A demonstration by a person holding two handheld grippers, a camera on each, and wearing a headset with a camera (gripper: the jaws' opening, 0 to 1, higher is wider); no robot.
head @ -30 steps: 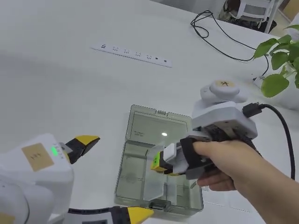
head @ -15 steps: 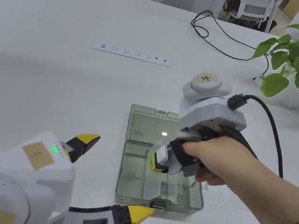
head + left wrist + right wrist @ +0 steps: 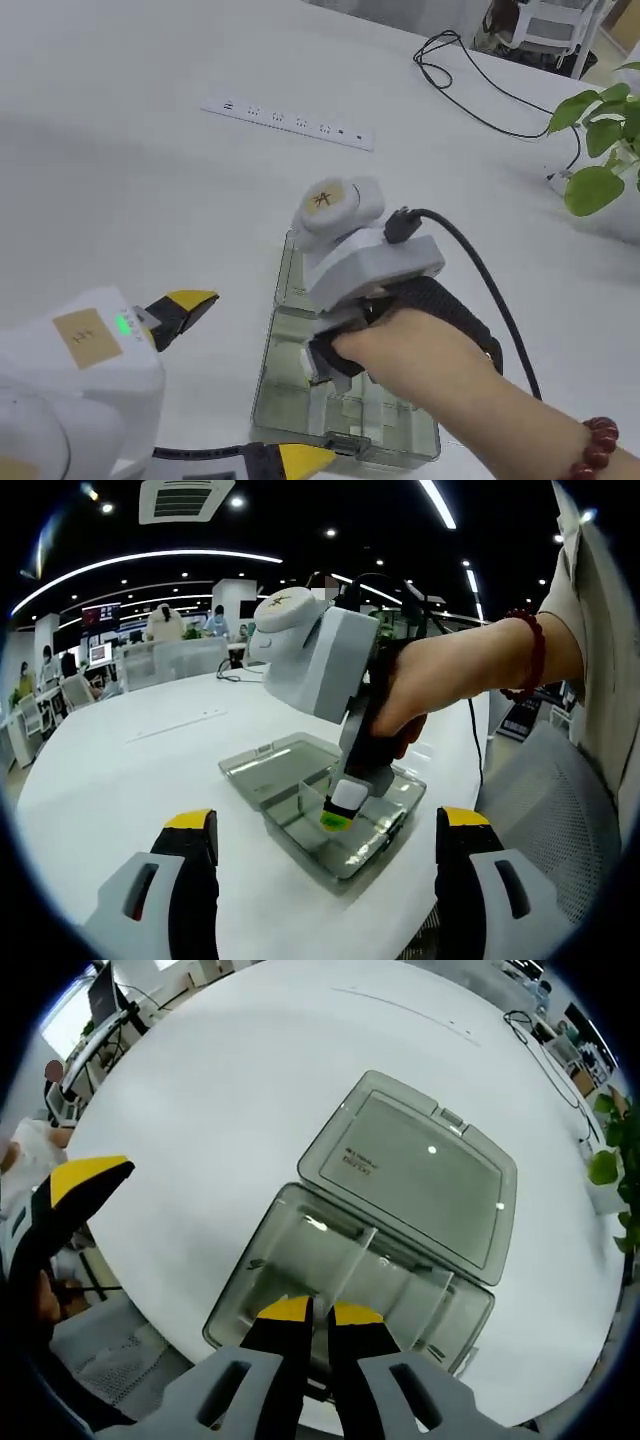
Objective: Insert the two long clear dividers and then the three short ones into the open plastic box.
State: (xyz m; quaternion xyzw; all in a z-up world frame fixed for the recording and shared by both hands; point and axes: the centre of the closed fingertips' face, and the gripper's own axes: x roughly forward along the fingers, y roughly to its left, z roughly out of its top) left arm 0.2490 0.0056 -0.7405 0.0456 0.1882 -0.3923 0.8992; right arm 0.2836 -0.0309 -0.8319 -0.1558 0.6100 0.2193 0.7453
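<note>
one open plastic box on the white table, lid lying flat behind it. one clear divider upright inside the tray. right gripper: jaws pinched nearly together on the divider's top edge. left gripper: jaws spread wide, holding nothing, near the box's front-left corner.

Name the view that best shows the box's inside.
Right gripper view: it looks down into the box, nearly unobstructed. Head view: the hand and right gripper cover much of it. Left gripper view: small, low angle.
</note>
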